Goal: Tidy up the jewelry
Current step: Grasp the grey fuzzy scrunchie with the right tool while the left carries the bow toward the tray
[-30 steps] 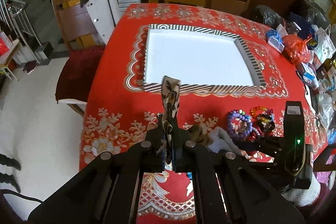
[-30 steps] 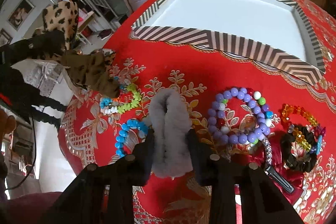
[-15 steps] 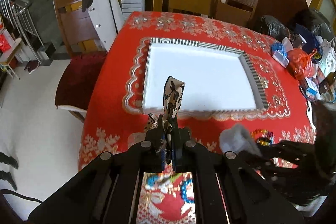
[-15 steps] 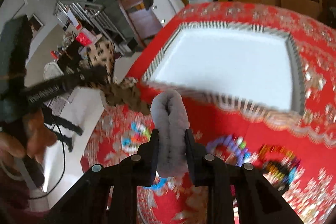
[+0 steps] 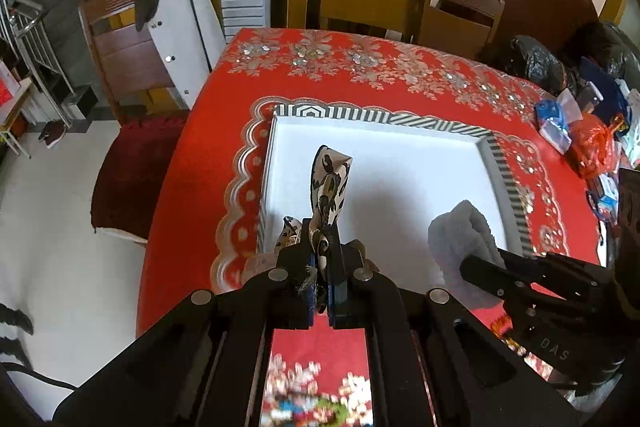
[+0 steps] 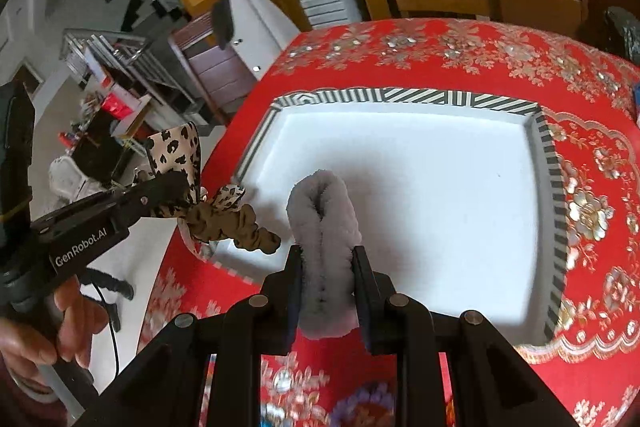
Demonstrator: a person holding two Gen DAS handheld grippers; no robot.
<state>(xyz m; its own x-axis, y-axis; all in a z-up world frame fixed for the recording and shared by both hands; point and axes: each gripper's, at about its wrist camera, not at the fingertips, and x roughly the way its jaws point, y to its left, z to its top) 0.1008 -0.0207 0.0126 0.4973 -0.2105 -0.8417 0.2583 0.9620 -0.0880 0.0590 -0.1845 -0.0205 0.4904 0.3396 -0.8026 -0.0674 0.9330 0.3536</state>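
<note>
Red tablecloth [image 5: 192,187]: white tray [image 6: 540,131] lies directly ahead and below. Left gripper [image 5: 319,247] clamps leopard scrunchie [image 6: 224,219]; right gripper [image 6: 326,267] clamps grey scrunchie [image 6: 324,215].

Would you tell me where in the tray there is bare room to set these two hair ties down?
The white tray floor is bare from its far striped rim to its right wall. The near-left corner is crowded: the leopard scrunchie and grey fluffy scrunchie hang there.

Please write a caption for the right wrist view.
Right gripper holds a fluffy grey scrunchie above the white striped-rim tray.
</note>
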